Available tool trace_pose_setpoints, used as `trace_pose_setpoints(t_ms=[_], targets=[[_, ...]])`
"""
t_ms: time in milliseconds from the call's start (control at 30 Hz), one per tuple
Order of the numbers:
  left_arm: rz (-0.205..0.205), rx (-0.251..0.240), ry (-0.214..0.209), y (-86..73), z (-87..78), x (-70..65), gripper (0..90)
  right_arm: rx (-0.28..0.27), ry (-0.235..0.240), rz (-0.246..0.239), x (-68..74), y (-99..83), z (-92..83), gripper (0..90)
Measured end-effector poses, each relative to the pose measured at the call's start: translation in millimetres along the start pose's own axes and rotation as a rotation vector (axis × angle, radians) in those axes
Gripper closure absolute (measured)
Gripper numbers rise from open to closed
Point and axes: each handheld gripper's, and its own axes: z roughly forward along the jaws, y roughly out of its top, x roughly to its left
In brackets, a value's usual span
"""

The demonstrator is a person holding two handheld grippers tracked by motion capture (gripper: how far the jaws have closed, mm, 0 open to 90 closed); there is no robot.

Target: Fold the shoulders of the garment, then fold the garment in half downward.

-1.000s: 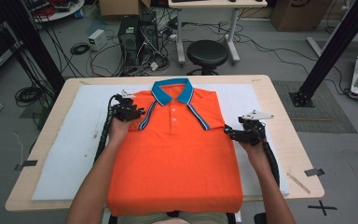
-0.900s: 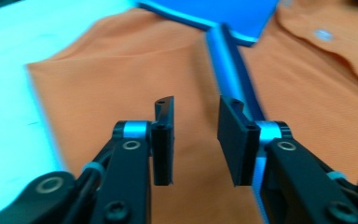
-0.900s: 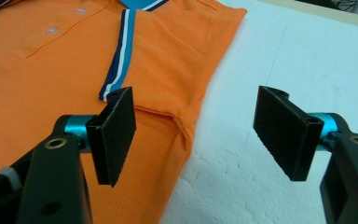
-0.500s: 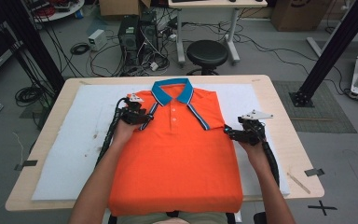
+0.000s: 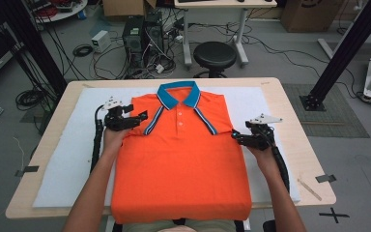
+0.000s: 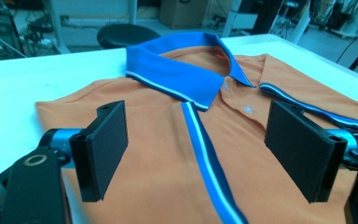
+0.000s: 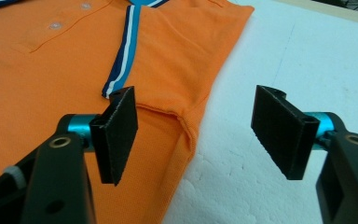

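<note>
An orange polo shirt [image 5: 181,164] with a blue collar [image 5: 178,94] lies flat, front up, its sleeves folded under, on a white foam mat [image 5: 72,159]. My left gripper [image 5: 139,119] hovers at the shirt's left shoulder edge. Its jaws have just been opening and stand wide, pressing on nothing. In the left gripper view that gripper [image 6: 196,140] looks over the striped placket [image 6: 200,140] toward the collar [image 6: 177,70]. My right gripper [image 5: 235,137] is open at the shirt's right edge. In the right gripper view this gripper [image 7: 198,123] straddles the folded hem [image 7: 186,135], with the pads apart from the cloth.
The mat covers most of a wooden table [image 5: 299,121]. Bare foam [image 7: 279,60] lies right of the shirt. Behind the table stand a black stool [image 5: 215,55], a computer tower [image 5: 135,36] and tangled cables. Black frame posts rise at both sides.
The left gripper first pushed right onto the shirt's shoulder, then opened and drew back left to the shirt's edge. The right gripper has stayed put.
</note>
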Motion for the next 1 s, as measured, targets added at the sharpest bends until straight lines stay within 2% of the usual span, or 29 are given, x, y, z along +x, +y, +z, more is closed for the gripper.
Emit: trace_pose_setpoints(t_ms=[33, 200, 300, 500, 900, 1000], targets=[[0.002, -0.005, 0.008, -4.1, -6.4, 1.8, 21.4, 0.001, 0.000, 0.012, -1.0, 0.3, 1.6, 27.8], [0.015, -0.010, 0.009, -7.9, -15.7, 2.0, 21.4, -0.002, 0.006, 0.032, -2.7, 2.1, 1.9, 21.5], [0.046, -0.009, 0.018, -7.2, -19.8, -2.2, 21.4, 0.000, 0.012, 0.051, -4.5, 2.5, 2.5, 21.5], [0.061, 0.006, 0.030, -7.6, -20.1, -3.9, 21.4, 0.010, 0.025, 0.058, -5.6, 1.8, 1.3, 21.8], [0.047, 0.021, 0.038, -11.7, -25.4, -3.5, 21.4, 0.013, 0.019, 0.048, -3.2, 2.0, 2.0, 21.8], [0.039, 0.031, 0.044, -12.1, -27.2, -2.9, 21.4, 0.020, 0.014, 0.045, -2.8, 1.8, 2.6, 25.8]])
